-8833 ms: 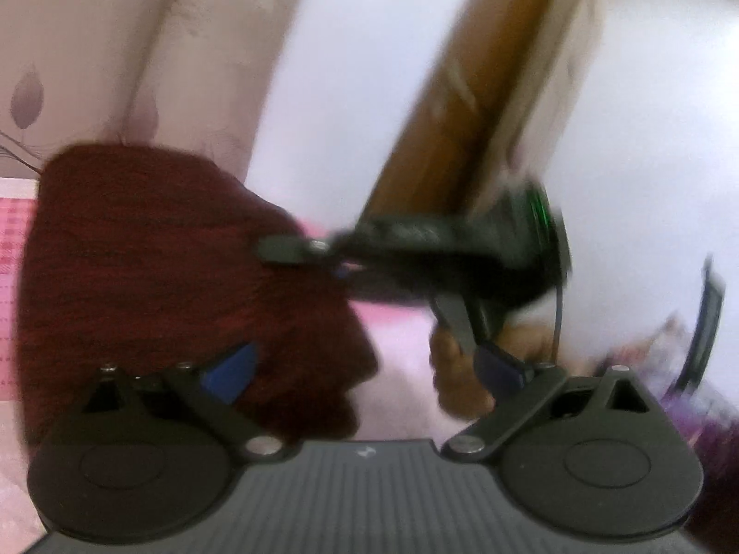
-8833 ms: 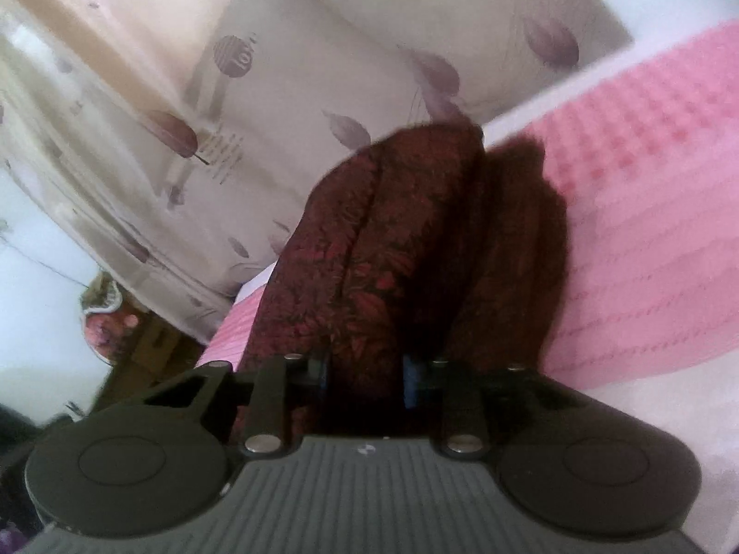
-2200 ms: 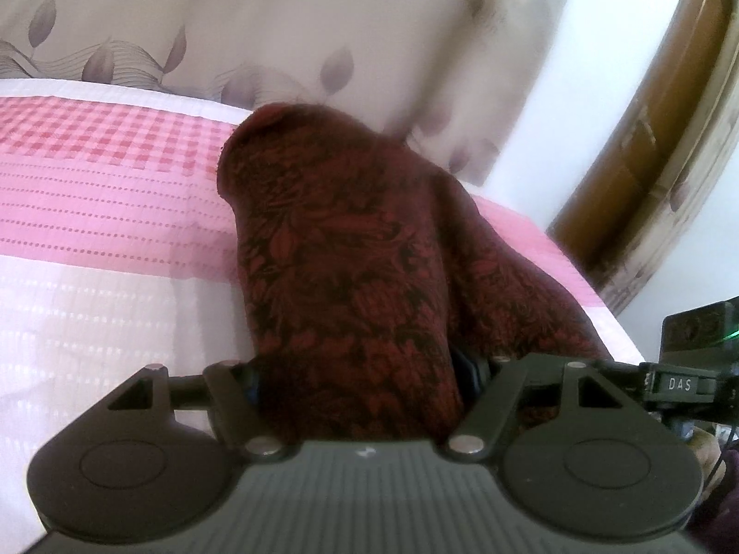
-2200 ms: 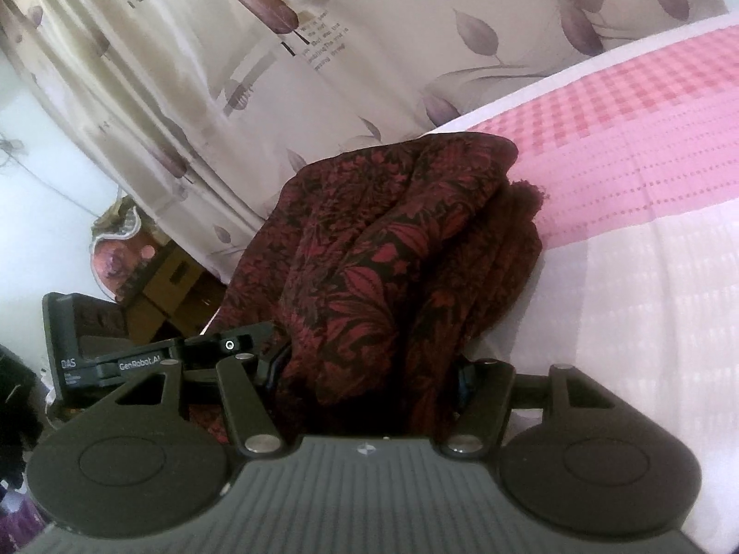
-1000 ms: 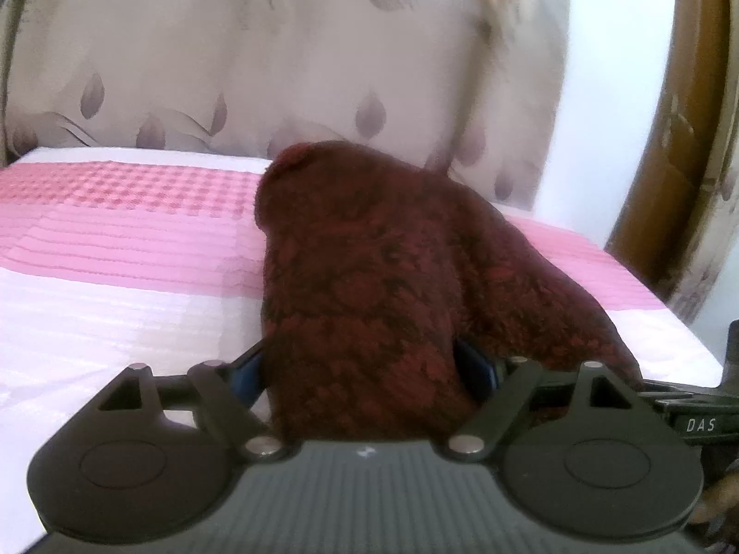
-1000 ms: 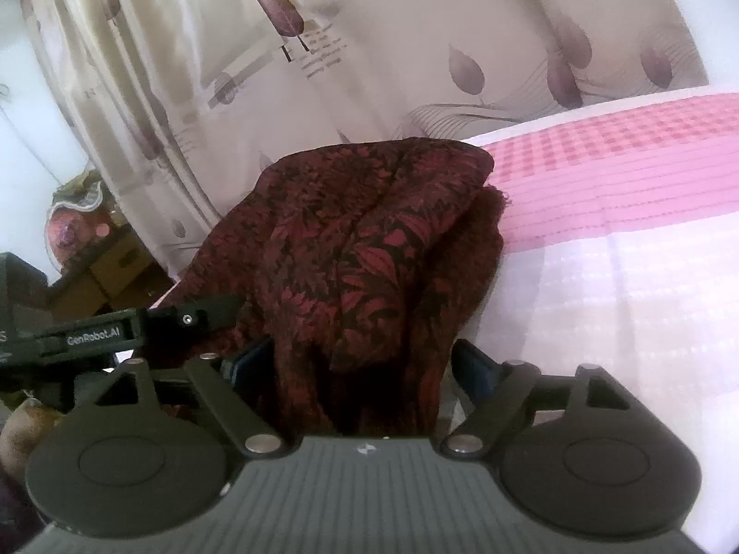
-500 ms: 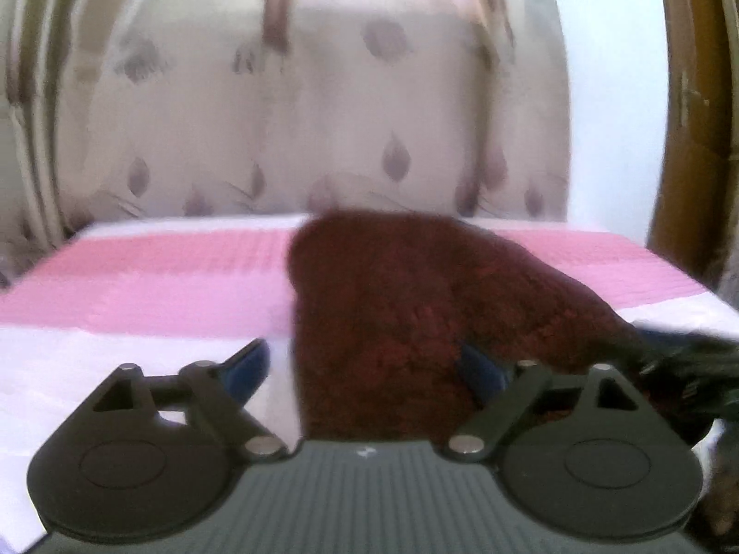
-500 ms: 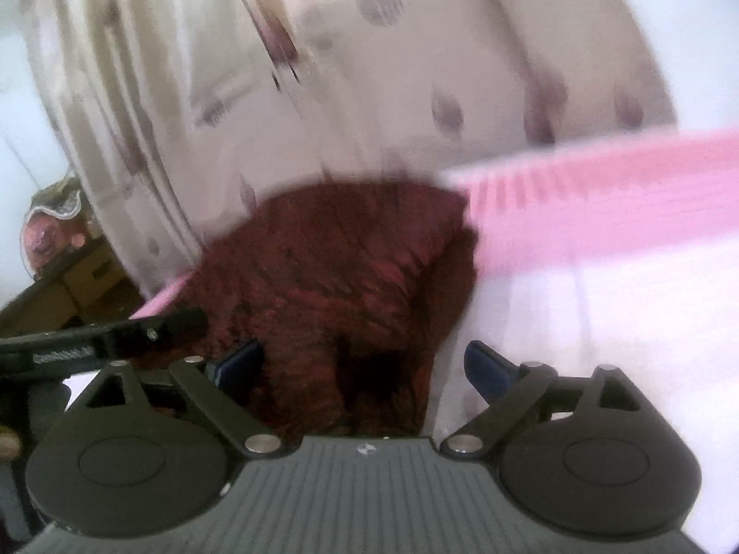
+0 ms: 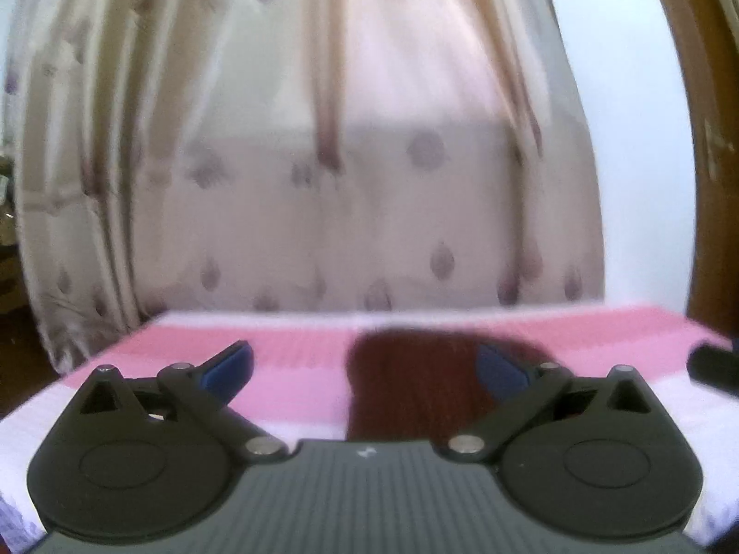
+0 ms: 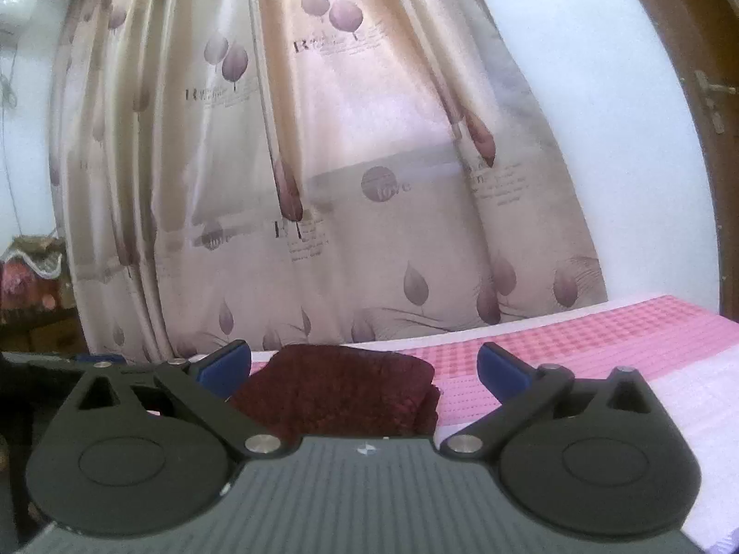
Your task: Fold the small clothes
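A dark red patterned garment lies folded in a low pile on the pink and white bed cover. In the left wrist view it shows blurred behind the right finger. My left gripper is open and empty, raised above and back from the garment. My right gripper is open and empty, level with the garment, which lies between and beyond its blue fingertips. The near part of the garment is hidden by each gripper's body.
A beige curtain with purple leaf prints hangs behind the bed. A brown wooden door frame stands at the right. Boxes and a covered object sit at the far left. The other gripper's dark body shows at the right edge.
Both grippers let go of the garment, opened wide and pulled back and up. The garment now lies as a low pile on the bed.
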